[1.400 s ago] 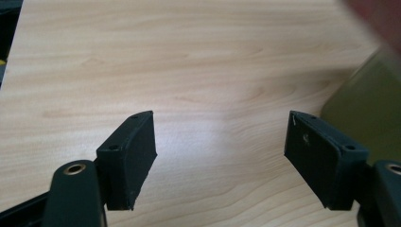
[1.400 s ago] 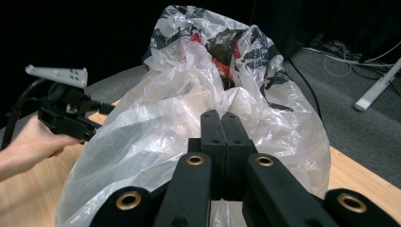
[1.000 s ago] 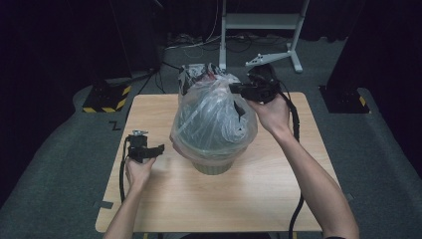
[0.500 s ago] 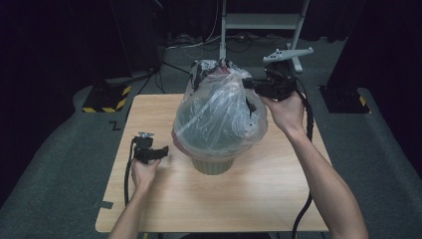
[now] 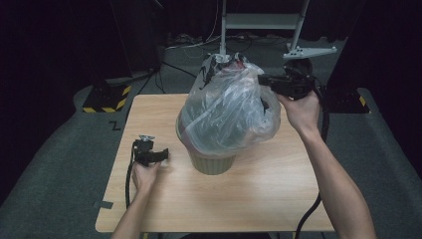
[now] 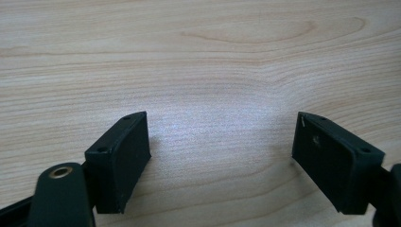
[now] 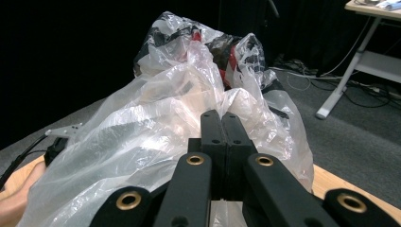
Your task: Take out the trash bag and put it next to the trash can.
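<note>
Over the last second the big clear crinkled plastic bag (image 5: 226, 112) has been drawn up and out toward the desk's far right side, ballooning taller above the olive-green ribbed round bin (image 5: 211, 162) it lines; the bin sits mid-way on the pale wooden desk (image 5: 259, 199). Judging by that, the liner is being lifted free of the bin, with its bottom still tucked inside. The right tool (image 5: 263, 79) is clenched on a fold of the bag's upper edge. The left tool (image 5: 161, 155) hangs released, jaws wide apart just above bare desk, holding nothing.
</note>
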